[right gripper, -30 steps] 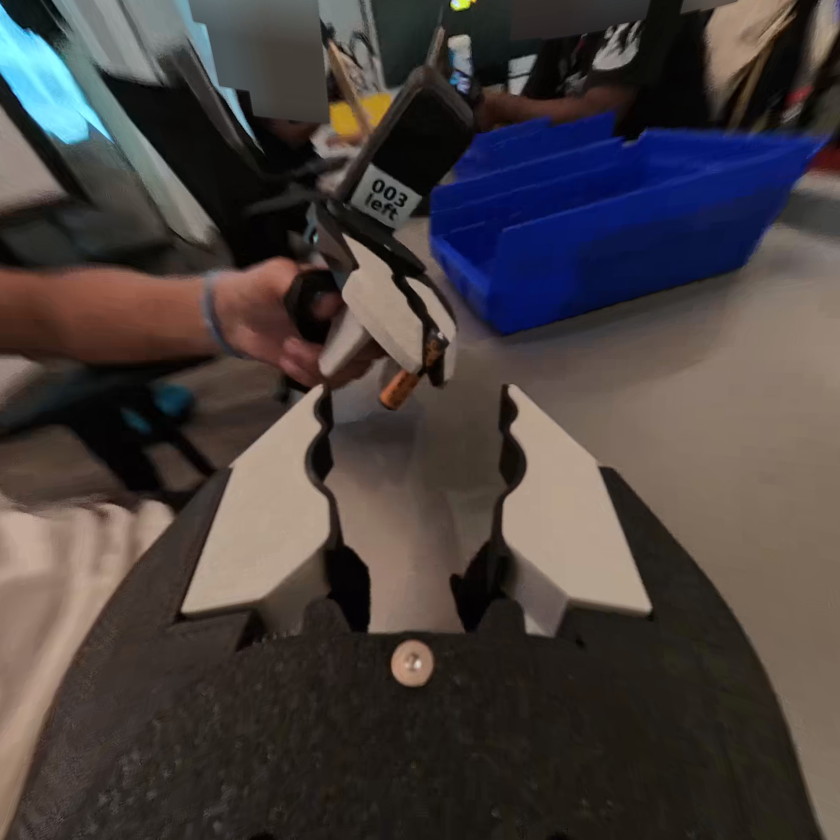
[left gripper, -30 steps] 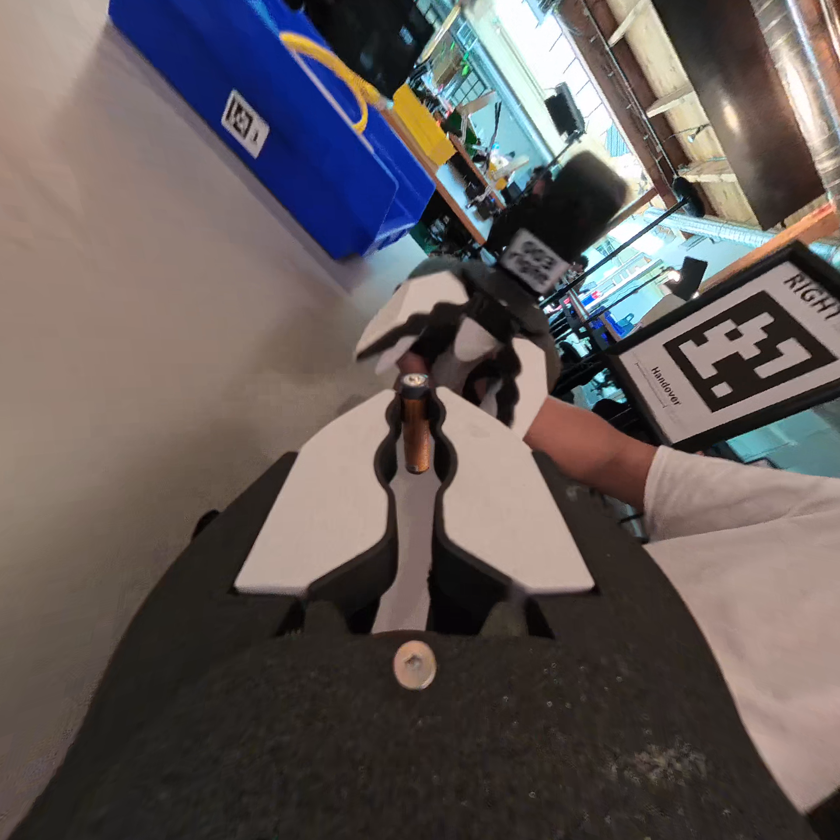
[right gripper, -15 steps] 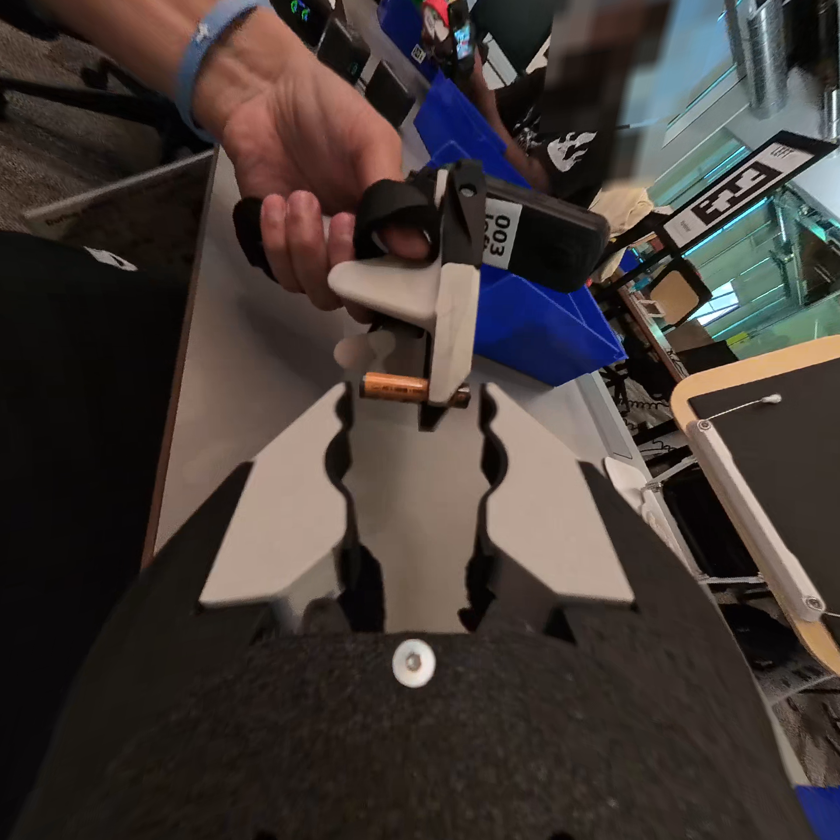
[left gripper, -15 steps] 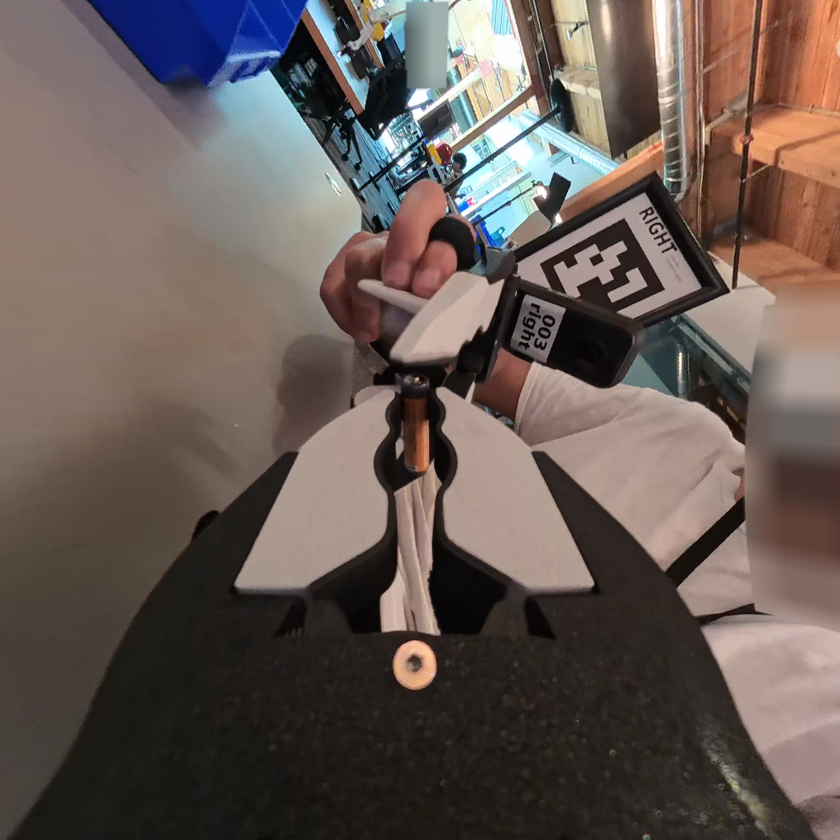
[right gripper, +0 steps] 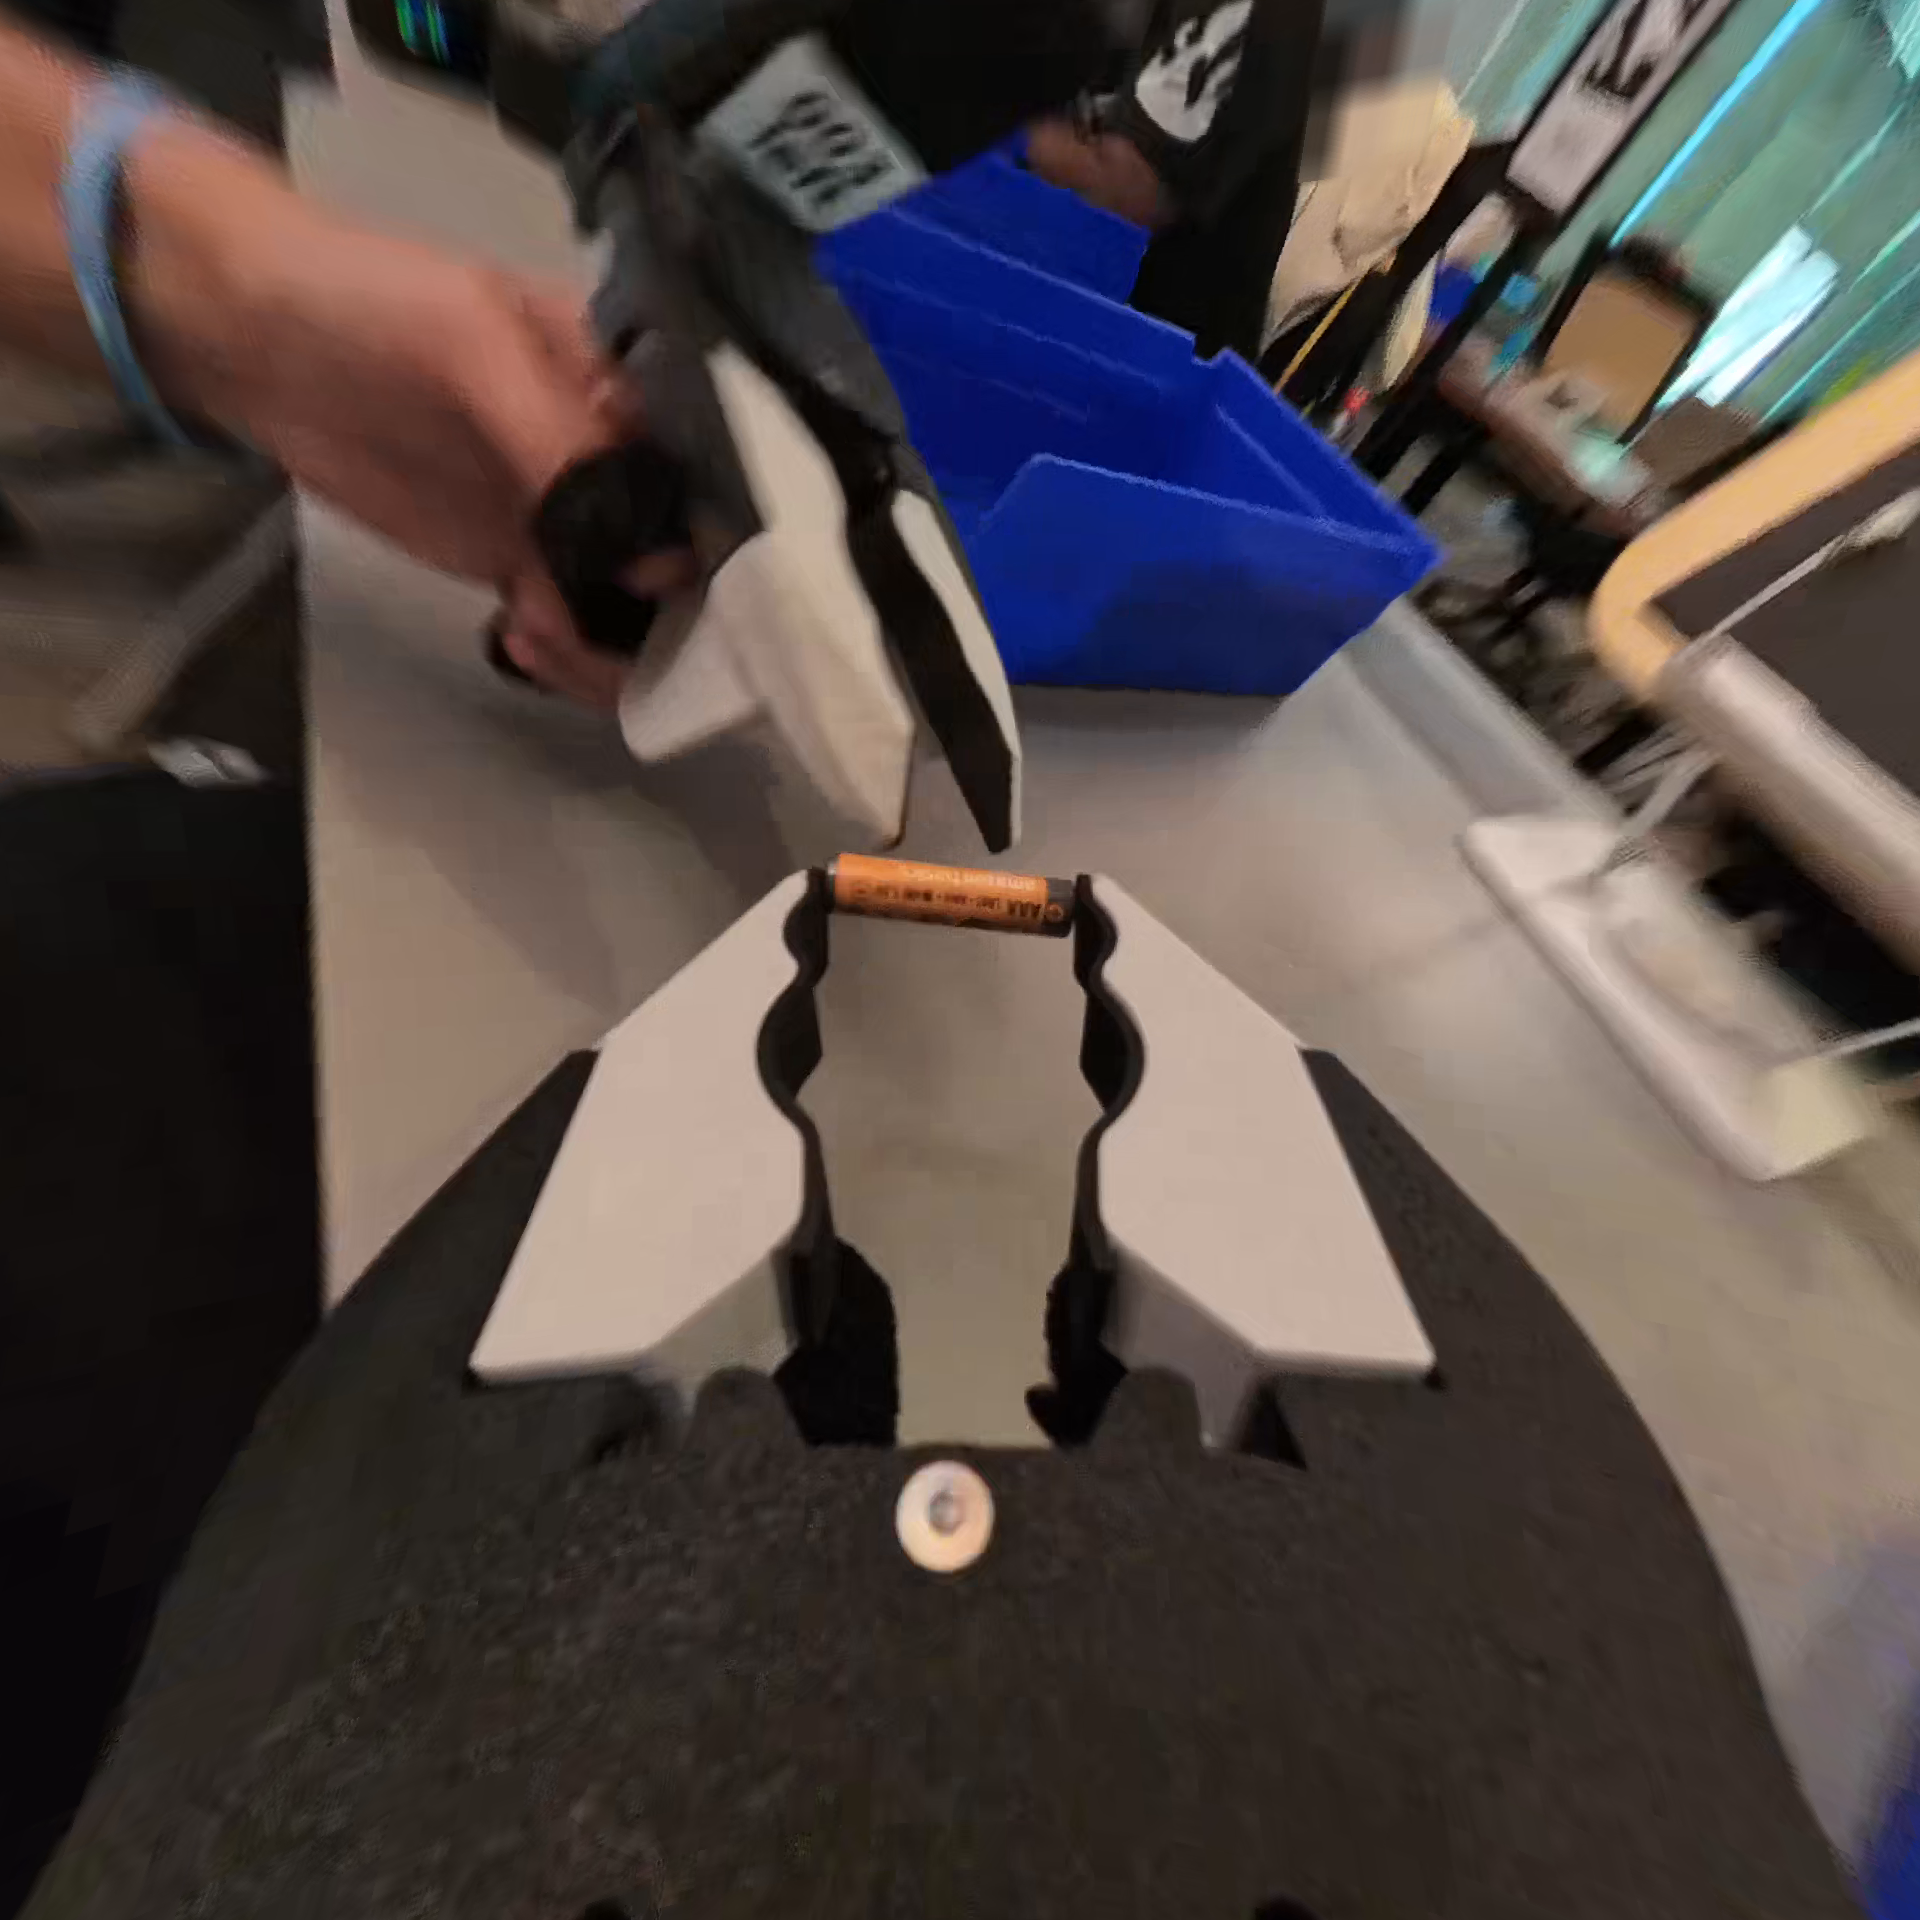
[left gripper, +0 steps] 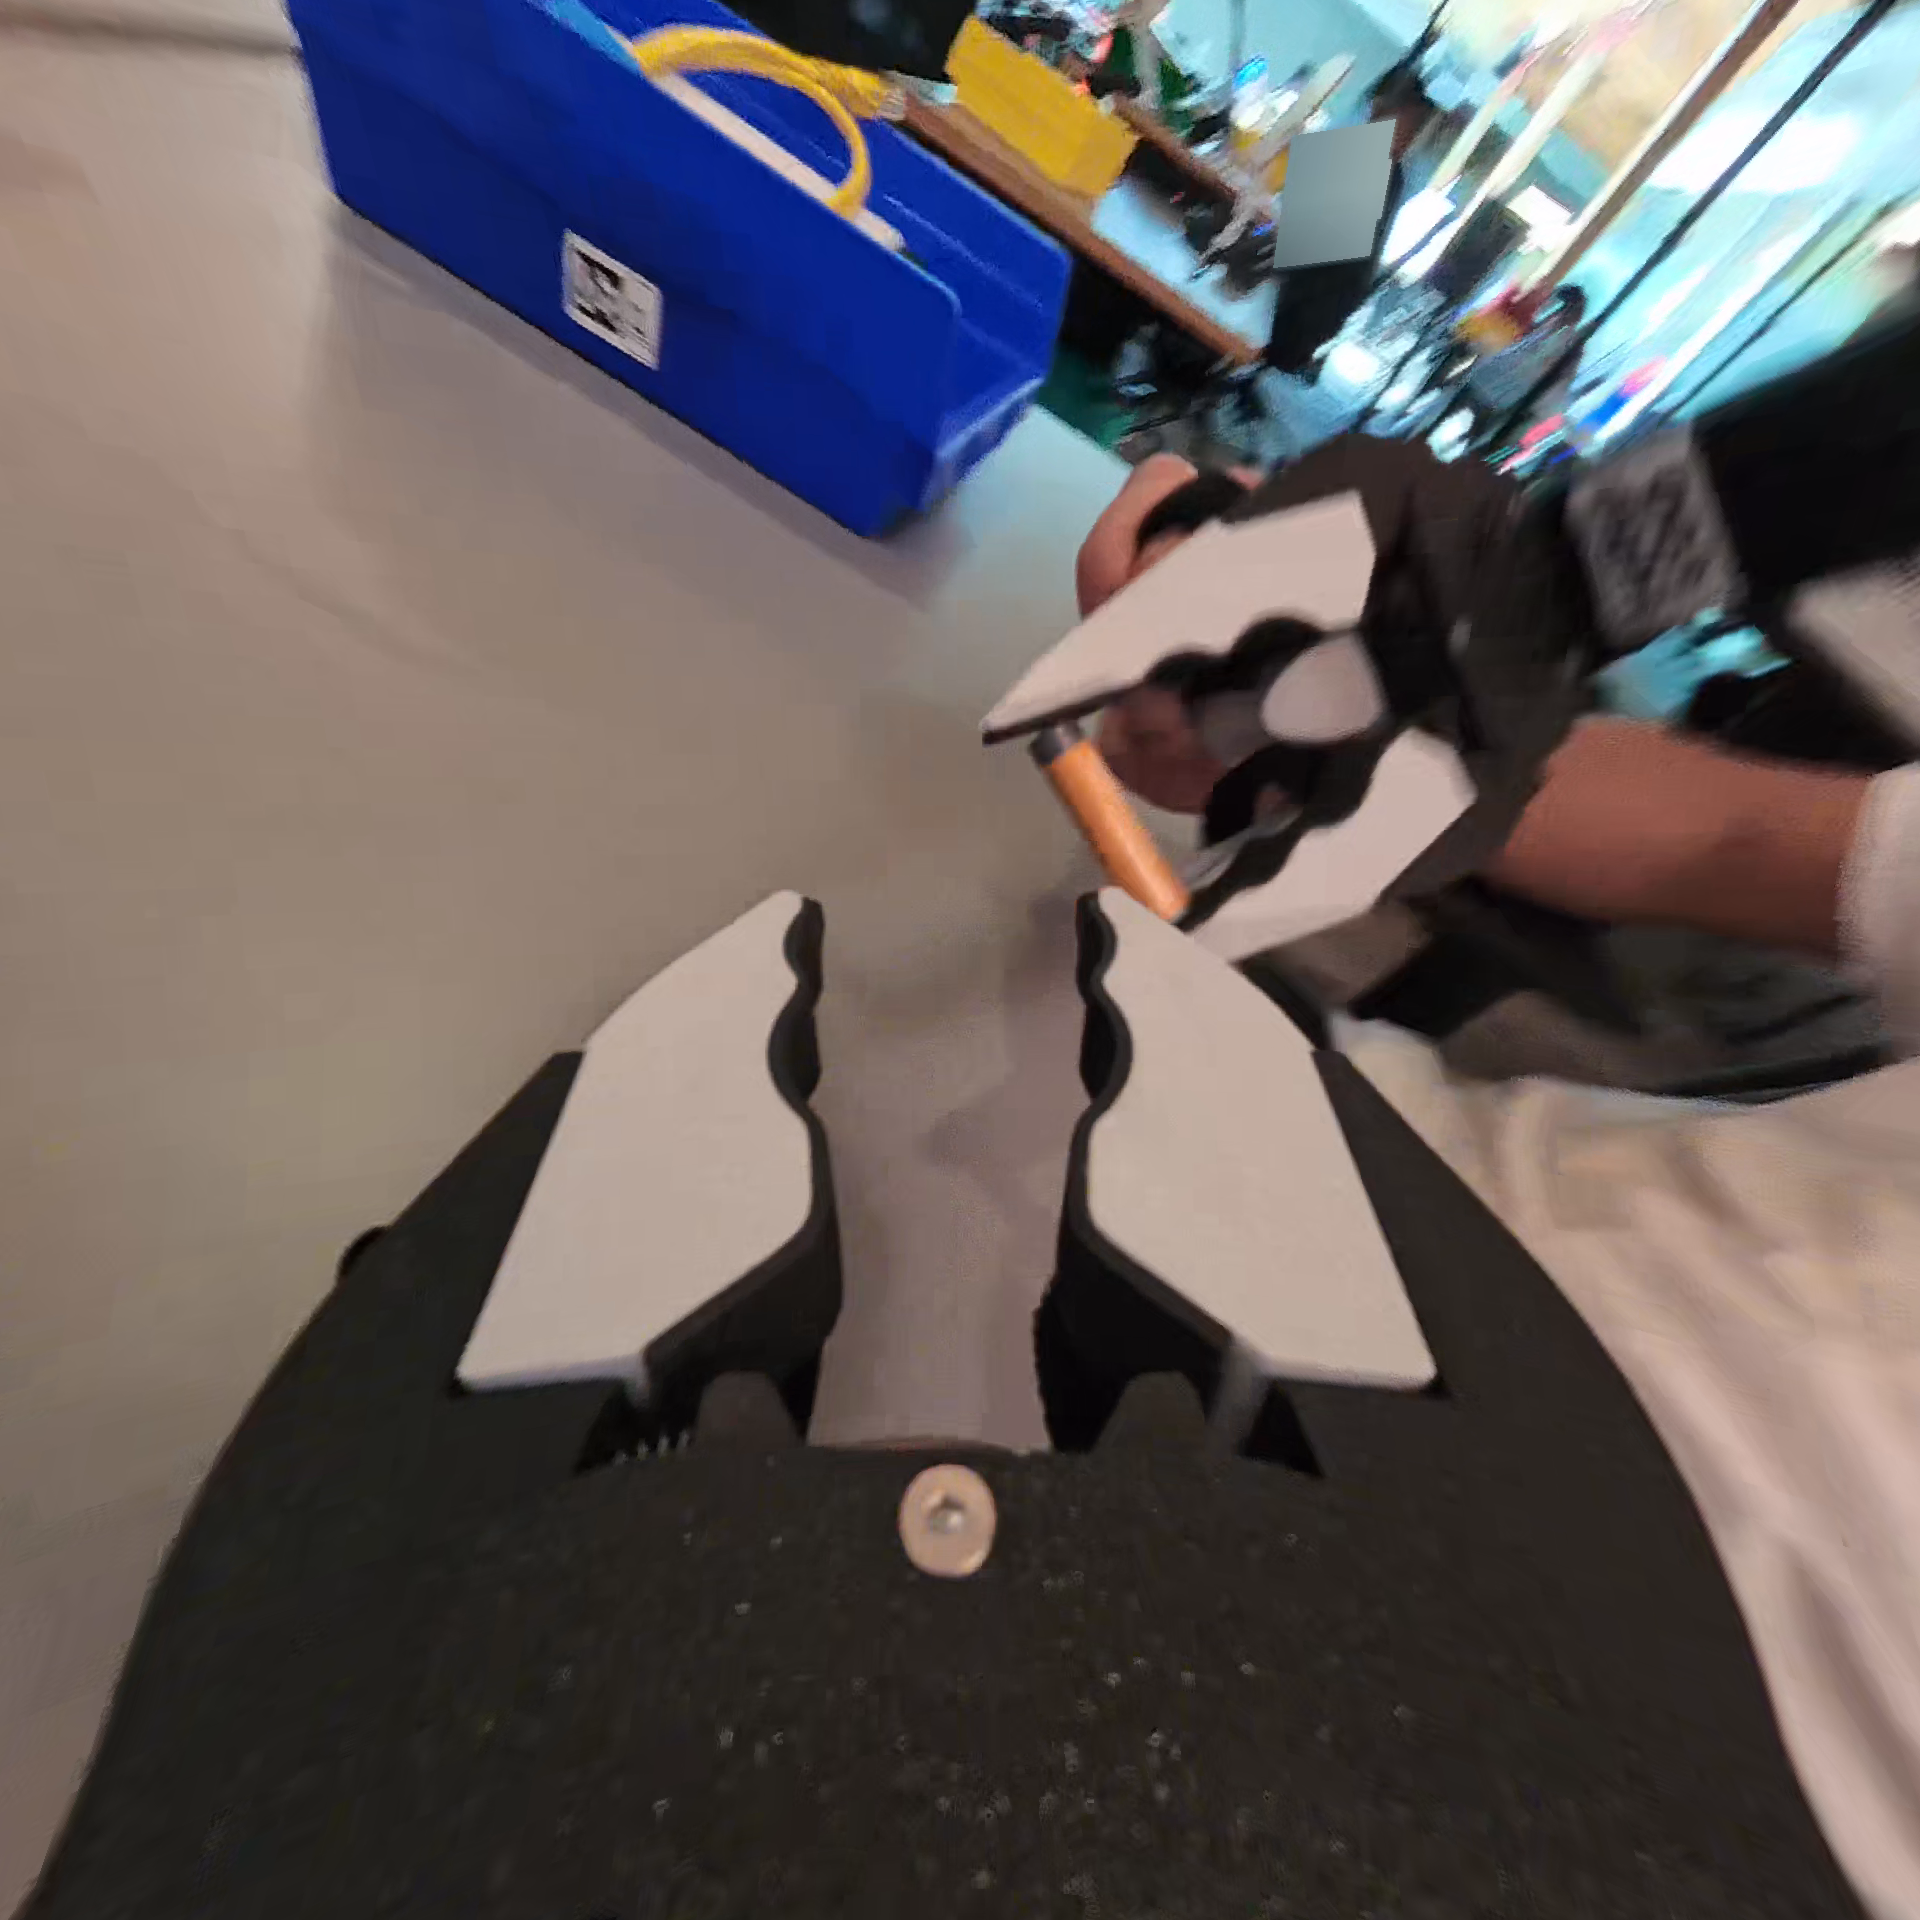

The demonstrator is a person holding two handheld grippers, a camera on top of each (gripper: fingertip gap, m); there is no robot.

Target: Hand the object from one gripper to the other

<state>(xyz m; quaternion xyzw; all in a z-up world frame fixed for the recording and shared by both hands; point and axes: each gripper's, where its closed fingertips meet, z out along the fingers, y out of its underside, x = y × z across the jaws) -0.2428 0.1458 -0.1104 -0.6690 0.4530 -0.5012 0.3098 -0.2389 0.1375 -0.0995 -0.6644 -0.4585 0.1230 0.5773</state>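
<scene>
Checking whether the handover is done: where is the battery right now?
The battery is held end to end between the right gripper's fingertips; the open left gripper is beside it, above the grey table.

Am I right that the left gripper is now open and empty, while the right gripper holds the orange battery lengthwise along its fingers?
Not quite. The left gripper is open and empty, but the right gripper holds the orange battery crosswise, pinched end to end between its fingertips, as the right wrist view shows.

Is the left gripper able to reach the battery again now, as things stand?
Probably yes: the left gripper is open and empty, and the battery, held endwise in the right gripper, lies exposed just beyond its fingertips.
</scene>
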